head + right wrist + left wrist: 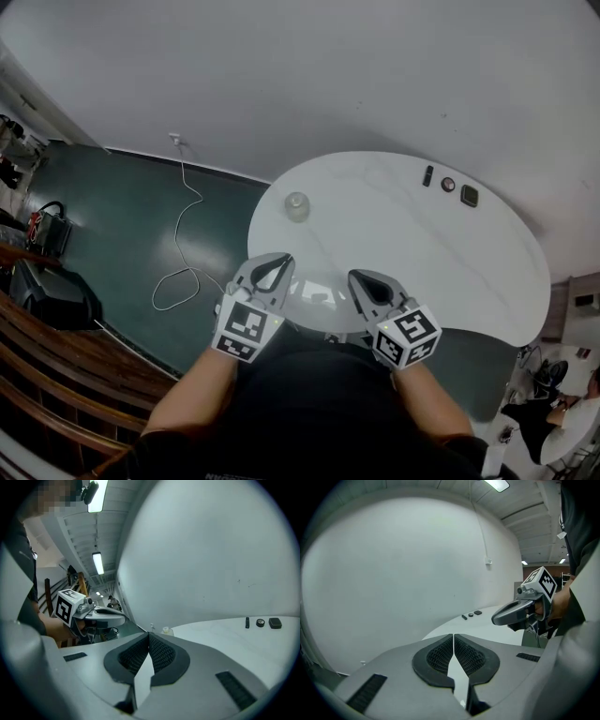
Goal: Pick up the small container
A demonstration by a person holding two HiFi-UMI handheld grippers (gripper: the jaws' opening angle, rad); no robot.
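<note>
The small container (296,205), a clear little jar with a pale lid, stands near the left rim of the white oval table (412,248). My left gripper (275,260) hovers at the table's near edge, a short way on the near side of the jar, jaws shut and empty. To its right, my right gripper (362,276) is also shut on nothing. The left gripper view shows closed pads (440,656) and the right gripper (509,614) beside them. In the right gripper view the jar (165,630) peeks just past the closed pads (161,653), with the left gripper (101,613) to the left.
Three small dark objects (447,185) lie at the table's far right edge, also seen as small dark objects (260,622) in the right gripper view. A white cable (185,239) trails over the green floor left of the table. A black case (52,292) and wooden slats sit at lower left.
</note>
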